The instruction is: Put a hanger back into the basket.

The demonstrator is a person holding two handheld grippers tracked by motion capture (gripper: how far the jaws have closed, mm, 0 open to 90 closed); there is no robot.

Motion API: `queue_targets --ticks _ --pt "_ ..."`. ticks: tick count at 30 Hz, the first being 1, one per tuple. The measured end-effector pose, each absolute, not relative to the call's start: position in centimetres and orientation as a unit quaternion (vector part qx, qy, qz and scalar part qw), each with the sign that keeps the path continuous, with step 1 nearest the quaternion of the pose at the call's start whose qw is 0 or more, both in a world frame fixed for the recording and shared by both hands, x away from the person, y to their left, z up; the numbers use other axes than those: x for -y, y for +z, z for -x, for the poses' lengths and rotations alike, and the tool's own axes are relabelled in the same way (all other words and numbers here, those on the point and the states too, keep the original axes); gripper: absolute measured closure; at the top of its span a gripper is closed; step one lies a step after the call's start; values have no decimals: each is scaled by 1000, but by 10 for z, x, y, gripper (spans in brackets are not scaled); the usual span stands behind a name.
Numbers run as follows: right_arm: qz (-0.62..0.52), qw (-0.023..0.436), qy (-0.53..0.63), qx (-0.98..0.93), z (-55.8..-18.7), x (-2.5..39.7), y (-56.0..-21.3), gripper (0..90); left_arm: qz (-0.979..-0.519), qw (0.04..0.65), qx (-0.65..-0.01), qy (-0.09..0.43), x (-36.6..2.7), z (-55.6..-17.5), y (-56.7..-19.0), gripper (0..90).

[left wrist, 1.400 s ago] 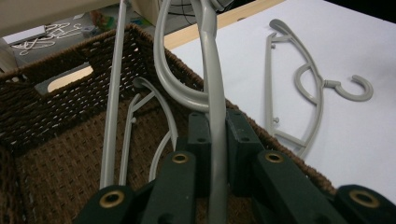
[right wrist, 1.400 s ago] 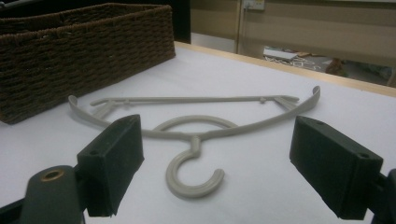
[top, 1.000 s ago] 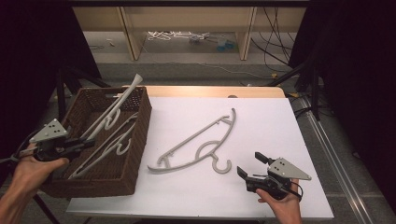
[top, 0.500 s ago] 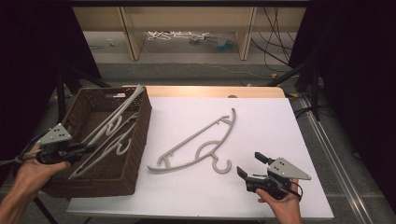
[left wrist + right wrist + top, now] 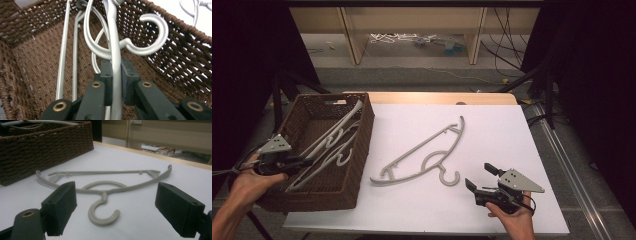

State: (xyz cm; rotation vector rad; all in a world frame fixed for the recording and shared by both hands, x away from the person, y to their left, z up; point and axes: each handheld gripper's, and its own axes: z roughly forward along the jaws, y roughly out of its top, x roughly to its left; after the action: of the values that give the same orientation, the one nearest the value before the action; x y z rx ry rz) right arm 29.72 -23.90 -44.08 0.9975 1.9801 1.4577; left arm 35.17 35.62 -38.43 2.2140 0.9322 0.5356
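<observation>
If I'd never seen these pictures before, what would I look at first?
Probably the big grey hanger lying flat in the middle of the white table, its hook pointing at the open right gripper near the front edge. Next, the brown woven basket at the left, where the left gripper is shut on a hanger in the basket, with more hangers beside it.

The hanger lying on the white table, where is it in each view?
High view: hanger at centre, right of the wicker basket.
Left gripper view: a sliver at top right, past the basket rim.
Right gripper view: centre, hook nearest.
Shared landmark: the basket.
</observation>
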Motion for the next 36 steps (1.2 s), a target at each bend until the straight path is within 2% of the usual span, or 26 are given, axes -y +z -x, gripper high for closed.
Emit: queue_targets --ticks 4,7,12,15,18,20,25,26,30,31,36 --pt "-363 236 538 -724 -297 239 -442 183 -859 313 -358 191 -356 -357 -388 815" --pt "-362 235 538 -724 -298 238 -441 183 -848 320 -383 178 -353 -358 -394 814" --pt "-362 234 537 -725 -298 238 -442 183 -854 312 -381 169 -354 -362 -393 812" --pt "-361 234 538 -725 -298 238 -442 183 -842 309 -413 154 -352 -361 -394 793" --pt "-361 236 536 -726 -298 238 -442 183 -839 326 -410 152 -356 -361 -391 761" --pt "-361 236 537 -725 -298 238 -442 183 -838 324 -409 158 -357 -360 -387 711" --pt "-361 237 535 -726 -297 238 -441 183 -841 329 -393 174 -351 -359 -374 649" --pt "-361 238 534 -726 -297 238 -441 183 -832 340 -400 178 -347 -357 -372 603" --pt "-361 236 537 -725 -297 238 -441 183 -826 363 -384 194 -334 -356 -367 530" --pt "-360 238 535 -726 -297 238 -441 183 -810 384 -398 196 -327 -354 -367 488" --pt "-361 235 538 -725 -298 238 -441 183 -784 431 -395 208 -303 -350 -357 407"
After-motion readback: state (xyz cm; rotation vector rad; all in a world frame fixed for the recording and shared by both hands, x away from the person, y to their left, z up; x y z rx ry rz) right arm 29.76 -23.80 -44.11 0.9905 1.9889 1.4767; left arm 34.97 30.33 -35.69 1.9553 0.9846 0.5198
